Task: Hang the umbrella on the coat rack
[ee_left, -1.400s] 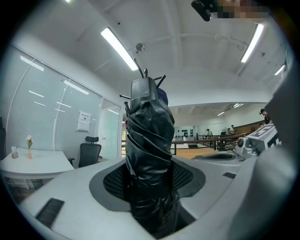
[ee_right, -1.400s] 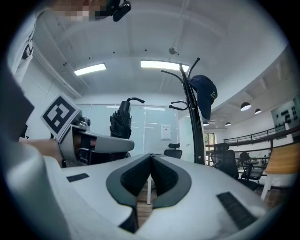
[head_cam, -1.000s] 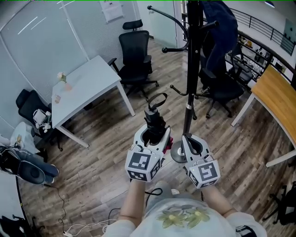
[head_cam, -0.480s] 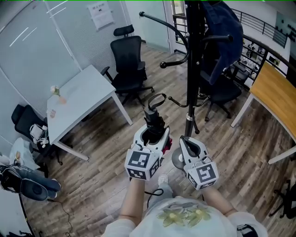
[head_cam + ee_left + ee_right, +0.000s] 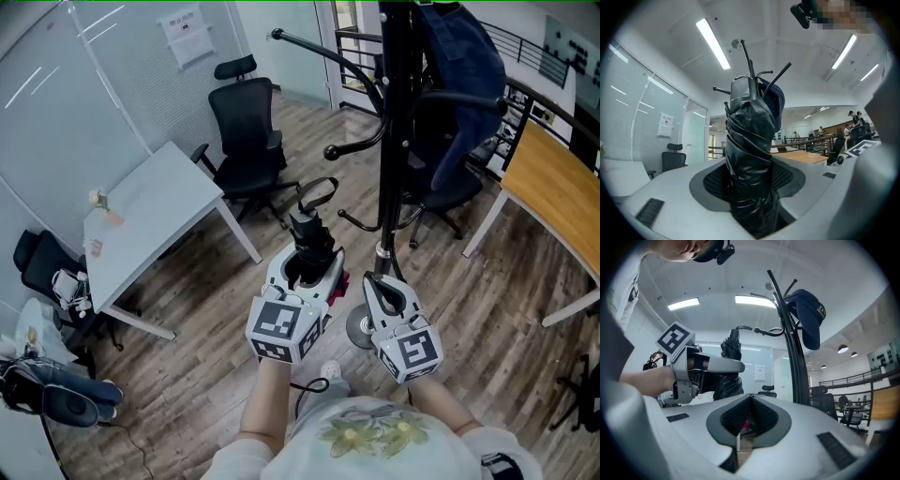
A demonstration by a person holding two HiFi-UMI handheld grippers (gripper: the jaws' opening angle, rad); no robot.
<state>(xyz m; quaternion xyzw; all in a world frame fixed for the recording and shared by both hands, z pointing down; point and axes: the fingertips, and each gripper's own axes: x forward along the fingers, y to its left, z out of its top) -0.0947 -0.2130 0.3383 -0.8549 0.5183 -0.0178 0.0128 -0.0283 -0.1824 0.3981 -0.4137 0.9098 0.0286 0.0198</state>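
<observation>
A folded black umbrella (image 5: pixel 310 240) stands upright in my left gripper (image 5: pixel 306 270), which is shut on its wrapped canopy; the strap loop (image 5: pixel 318 191) sticks up from the handle. In the left gripper view the umbrella (image 5: pixel 751 154) fills the gap between the jaws of the left gripper (image 5: pixel 752 190). The black coat rack (image 5: pixel 393 141) rises just ahead and right, with a dark blue garment (image 5: pixel 459 66) on its far side. My right gripper (image 5: pixel 385 292) is shut and empty beside the pole's foot. In the right gripper view the right gripper (image 5: pixel 751 417) faces the coat rack (image 5: pixel 794 362).
The rack's round base (image 5: pixel 357 329) lies on the wood floor by my right hand. A white table (image 5: pixel 141 230) and a black office chair (image 5: pixel 246 131) stand to the left. A second chair (image 5: pixel 452 192) sits behind the rack, a wooden table (image 5: pixel 553 183) at right.
The person has stepped toward the rack: pole and hooks look nearer and larger, the white table has slid left. Both grippers keep their pose, the umbrella still held.
</observation>
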